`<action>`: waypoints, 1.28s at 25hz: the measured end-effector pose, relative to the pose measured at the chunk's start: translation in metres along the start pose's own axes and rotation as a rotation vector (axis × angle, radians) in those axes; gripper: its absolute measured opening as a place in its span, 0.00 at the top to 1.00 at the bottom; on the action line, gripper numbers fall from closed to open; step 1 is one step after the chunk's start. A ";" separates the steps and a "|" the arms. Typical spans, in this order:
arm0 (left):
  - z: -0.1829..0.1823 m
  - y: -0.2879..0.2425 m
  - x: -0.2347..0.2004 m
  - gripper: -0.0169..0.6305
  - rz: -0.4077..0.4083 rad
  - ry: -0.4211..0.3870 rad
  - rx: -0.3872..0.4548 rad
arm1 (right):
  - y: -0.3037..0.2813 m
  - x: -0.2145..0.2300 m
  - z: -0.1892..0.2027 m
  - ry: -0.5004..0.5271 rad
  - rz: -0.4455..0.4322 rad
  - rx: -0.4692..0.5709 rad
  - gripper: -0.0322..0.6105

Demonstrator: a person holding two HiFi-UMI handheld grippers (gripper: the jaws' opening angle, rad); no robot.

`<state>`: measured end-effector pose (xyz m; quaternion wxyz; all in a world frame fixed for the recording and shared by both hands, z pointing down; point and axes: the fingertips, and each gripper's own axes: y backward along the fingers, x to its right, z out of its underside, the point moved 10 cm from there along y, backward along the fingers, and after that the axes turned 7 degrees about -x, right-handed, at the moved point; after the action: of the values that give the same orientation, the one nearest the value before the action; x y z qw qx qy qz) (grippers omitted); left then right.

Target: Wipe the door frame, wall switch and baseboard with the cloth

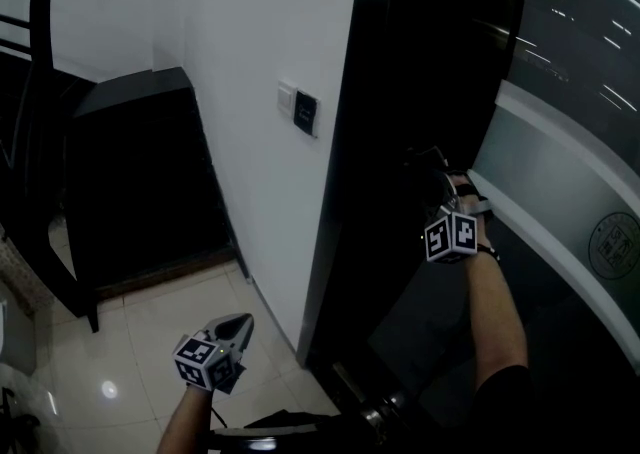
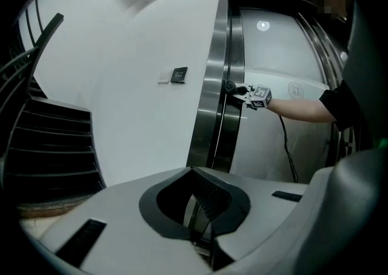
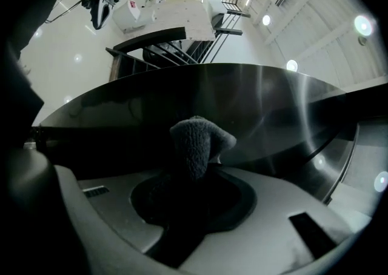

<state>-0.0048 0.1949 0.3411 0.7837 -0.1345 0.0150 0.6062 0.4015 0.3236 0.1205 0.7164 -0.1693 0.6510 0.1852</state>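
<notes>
Our right claw (image 1: 438, 187) pinches the grey cloth (image 3: 193, 142) and holds it against the dark, glossy door frame (image 1: 350, 202). Our left claw (image 1: 236, 328) hangs low over the tiled floor (image 1: 130, 342), jaws pressed together on nothing. We see the wall switch (image 1: 306, 112) on the white wall (image 1: 250, 62), just left of the frame.

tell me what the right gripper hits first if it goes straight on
The dark glossy door frame. The right gripper is shut on the grey cloth, which sticks out ahead, so the cloth would likely press on the frame before the jaws do. Whether it touches already is unclear.
</notes>
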 end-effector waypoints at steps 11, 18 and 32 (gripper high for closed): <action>0.003 -0.010 0.006 0.99 0.019 -0.005 -0.032 | -0.002 -0.067 0.006 -0.001 -0.088 -0.035 0.81; 0.009 -0.016 0.012 0.99 0.029 -0.005 -0.059 | -0.003 -0.109 0.010 -0.024 -0.153 -0.048 0.81; 0.011 -0.017 0.018 0.99 0.034 -0.020 -0.107 | -0.001 -0.191 0.015 -0.027 -0.328 -0.089 0.81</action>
<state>0.0142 0.2110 0.3519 0.7651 -0.1699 -0.0232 0.6206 0.3987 0.3213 0.3121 0.7376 -0.3023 0.5960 0.0969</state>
